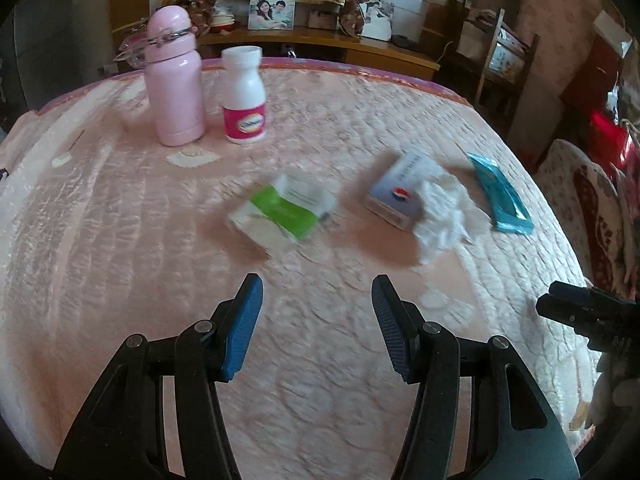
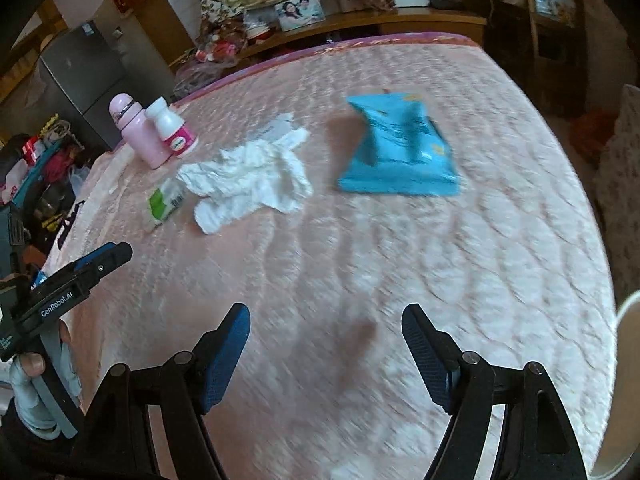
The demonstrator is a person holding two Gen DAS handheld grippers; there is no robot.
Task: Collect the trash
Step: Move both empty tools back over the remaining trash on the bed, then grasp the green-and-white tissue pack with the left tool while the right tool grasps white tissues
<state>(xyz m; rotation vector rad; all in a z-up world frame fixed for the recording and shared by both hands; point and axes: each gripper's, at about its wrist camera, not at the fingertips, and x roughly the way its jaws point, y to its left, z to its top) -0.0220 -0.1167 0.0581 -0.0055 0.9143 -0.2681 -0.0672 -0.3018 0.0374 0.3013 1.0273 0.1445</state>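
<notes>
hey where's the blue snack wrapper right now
The blue snack wrapper lies flat on the pink quilt, ahead of the open right gripper, just right of the crumpled white tissue. From the left wrist it's far right.

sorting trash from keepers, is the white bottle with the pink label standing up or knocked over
Upright. The white bottle stands on its base on the bed cover, cap on top, beside the pink flask, also upright.

- Flask [image 1: 175, 80] and pill bottle [image 1: 244, 96] upright, side by side, near bed's [image 1: 120, 240] far left edge;
- Carton [image 1: 282, 210] mid-bed; box [image 1: 394, 190] to its right, tissue [image 1: 440, 212] against it; packet [image 1: 500, 196] rightmost.
</notes>
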